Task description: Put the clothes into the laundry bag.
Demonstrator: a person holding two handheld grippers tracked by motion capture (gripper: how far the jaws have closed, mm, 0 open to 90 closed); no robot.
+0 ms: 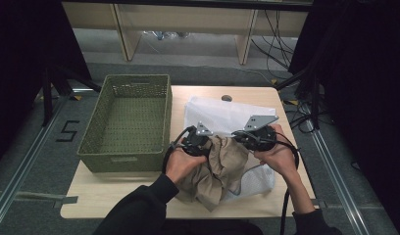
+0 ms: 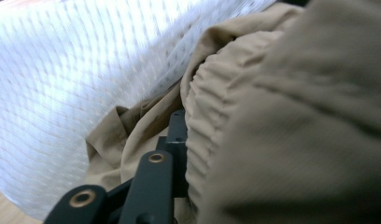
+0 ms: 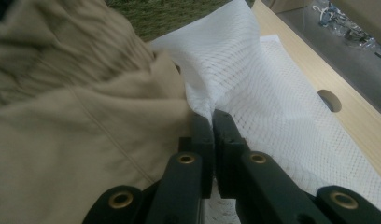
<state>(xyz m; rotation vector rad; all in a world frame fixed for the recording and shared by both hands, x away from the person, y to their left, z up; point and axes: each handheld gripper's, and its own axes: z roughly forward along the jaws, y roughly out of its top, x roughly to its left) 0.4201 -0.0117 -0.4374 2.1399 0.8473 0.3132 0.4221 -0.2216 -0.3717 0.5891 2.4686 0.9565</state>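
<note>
Lying bunched at the table's [image 1: 114,198] near middle, a tan garment [image 1: 218,169] is partly inside a white mesh bag [image 1: 222,115]. The left gripper [image 1: 197,139] has one jaw buried in the garment's gathered band; whether it pinches cannot be told. The right gripper [image 1: 254,132] has its jaws pressed together on the bag's edge. A green woven basket [image 1: 127,122] sits left. A floor marking [image 1: 68,131] beyond the table's left edge reads "5".

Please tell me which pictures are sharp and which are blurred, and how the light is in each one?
High view: table evenly lit, surroundings dark, fairly sharp. Left gripper view: white mesh bag glaring and smeared, beige garment soft and out of focus. Right gripper view: right tool and mesh crisp, garment slightly soft.
</note>
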